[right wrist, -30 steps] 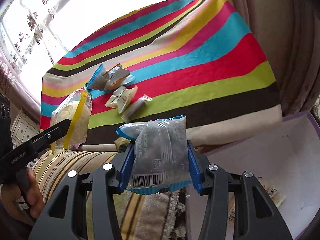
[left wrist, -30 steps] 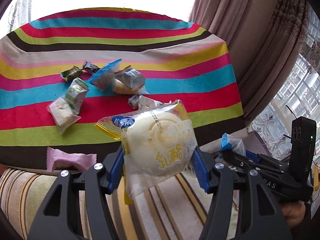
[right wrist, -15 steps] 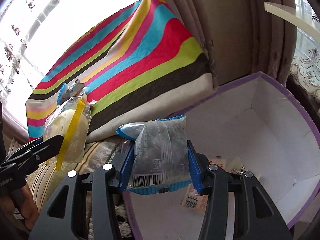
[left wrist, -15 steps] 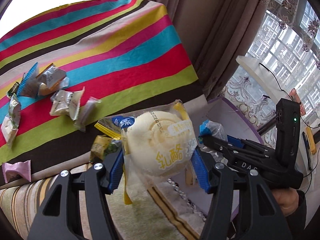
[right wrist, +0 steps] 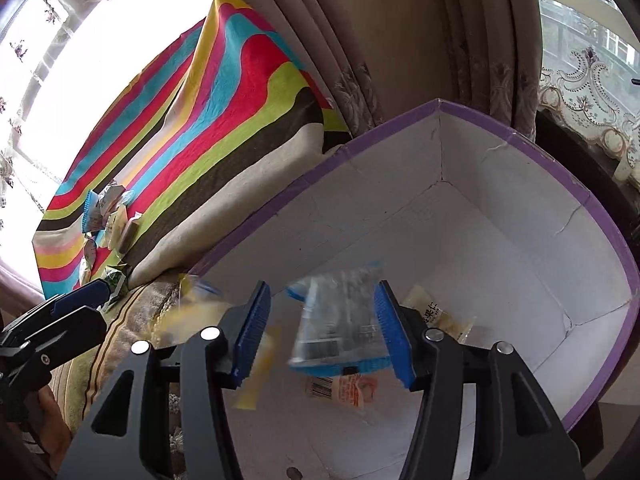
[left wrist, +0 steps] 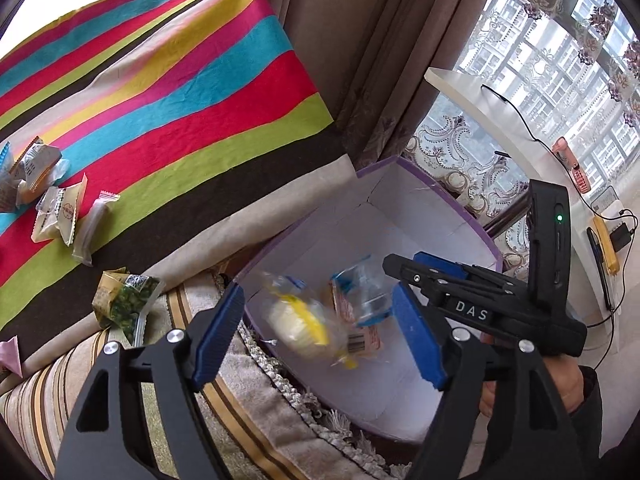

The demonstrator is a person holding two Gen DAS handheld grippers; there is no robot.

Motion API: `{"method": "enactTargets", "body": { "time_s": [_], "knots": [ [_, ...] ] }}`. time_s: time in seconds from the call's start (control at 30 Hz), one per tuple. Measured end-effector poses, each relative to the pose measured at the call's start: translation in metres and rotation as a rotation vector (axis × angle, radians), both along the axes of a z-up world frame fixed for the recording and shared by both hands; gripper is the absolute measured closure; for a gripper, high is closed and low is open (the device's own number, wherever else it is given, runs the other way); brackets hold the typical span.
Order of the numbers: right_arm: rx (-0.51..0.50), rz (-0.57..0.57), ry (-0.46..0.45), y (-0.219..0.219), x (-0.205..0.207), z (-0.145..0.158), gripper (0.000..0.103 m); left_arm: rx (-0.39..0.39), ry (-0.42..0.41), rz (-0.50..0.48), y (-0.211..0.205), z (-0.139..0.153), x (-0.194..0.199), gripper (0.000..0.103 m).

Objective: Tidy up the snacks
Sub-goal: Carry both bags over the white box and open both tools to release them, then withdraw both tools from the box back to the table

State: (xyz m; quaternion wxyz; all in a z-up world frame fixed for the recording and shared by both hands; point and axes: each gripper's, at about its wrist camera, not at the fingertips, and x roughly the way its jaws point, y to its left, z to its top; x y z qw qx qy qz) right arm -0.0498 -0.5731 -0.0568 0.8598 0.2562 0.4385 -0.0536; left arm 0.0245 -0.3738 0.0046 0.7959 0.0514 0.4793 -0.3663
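While both grippers' fingers (left wrist: 416, 340) (right wrist: 390, 336) have just spread, loose snacks (left wrist: 60, 212) lie beside the purple-rimmed box (left wrist: 460, 208).

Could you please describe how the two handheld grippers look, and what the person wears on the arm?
Both the left gripper and the right gripper have black angular frames with silver round bolts and ribbed blue pads on the fingers. In the left wrist view, the right gripper's side bears white letters "DAS", and an upright black module shows a green light. A dark sleeve covers the arm.
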Motion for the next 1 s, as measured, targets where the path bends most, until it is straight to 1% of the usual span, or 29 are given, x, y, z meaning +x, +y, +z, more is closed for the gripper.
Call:
{"method": "enactTargets", "body": {
  "time_s": [0.3,0.5,0.73,1.0],
  "knots": [
    [0.026,0.059,-0.011,0.023,0.010,0.007,0.036,-0.028,-0.003,0.019,0.009,0.004,-0.002,0.027],
    [0.022,0.116,-0.013,0.044,0.019,0.014,0.036,-0.040,-0.019,0.045,0.029,0.008,-0.003,0.027],
    [0.040,0.176,-0.022,0.071,0.028,0.021,0.036,-0.054,-0.022,0.104,0.065,0.012,0.001,0.027],
    [0.048,0.242,-0.032,0.104,0.042,0.030,0.036,-0.073,-0.024,0.223,0.121,0.014,0.005,0.027]
  ]
}}
